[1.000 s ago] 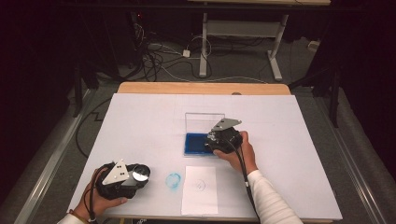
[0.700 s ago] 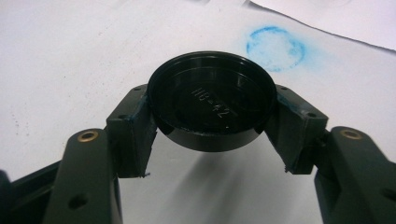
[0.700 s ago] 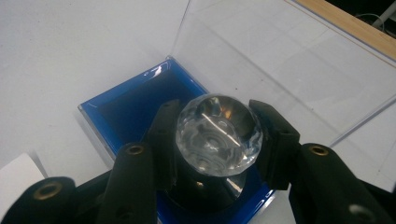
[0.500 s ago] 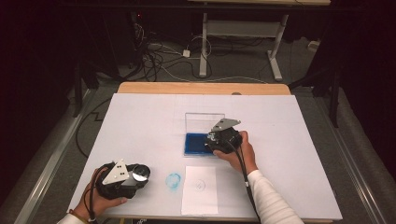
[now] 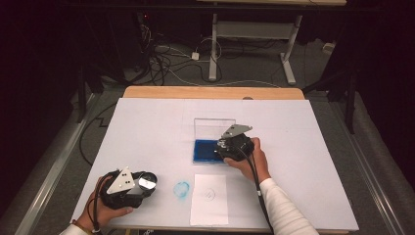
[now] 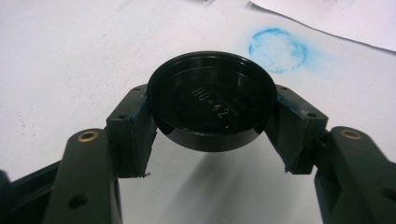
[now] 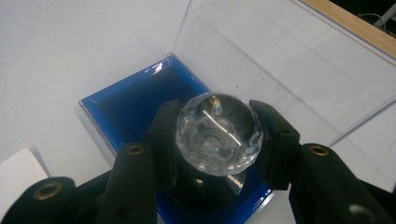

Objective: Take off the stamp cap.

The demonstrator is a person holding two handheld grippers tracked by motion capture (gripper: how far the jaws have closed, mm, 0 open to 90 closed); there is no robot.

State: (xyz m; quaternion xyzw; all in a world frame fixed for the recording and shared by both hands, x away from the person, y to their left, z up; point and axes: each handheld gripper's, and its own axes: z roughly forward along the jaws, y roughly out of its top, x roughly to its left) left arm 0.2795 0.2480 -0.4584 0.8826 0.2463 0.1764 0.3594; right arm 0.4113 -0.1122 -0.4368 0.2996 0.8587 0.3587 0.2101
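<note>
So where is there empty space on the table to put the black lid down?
The left gripper holds the black lid. The white table cover is bare on its whole left part, beyond that gripper, and behind the clear lid of the blue ink pad. The near middle is crowded: blue ring stain, paper sheet, right gripper.

Ink pad case [image 5: 209,149] behind paper sheet [image 5: 209,198], round stain [image 5: 182,189] just left of the sheet

A black round cap [image 6: 211,108], its hollow underside stamped with faint lettering, sits clamped just above the white desk [image 5: 147,132]. A faceted clear-topped stamp [image 7: 218,133] with a black base stands upright over an open blue ink pad case [image 7: 126,109].
</note>
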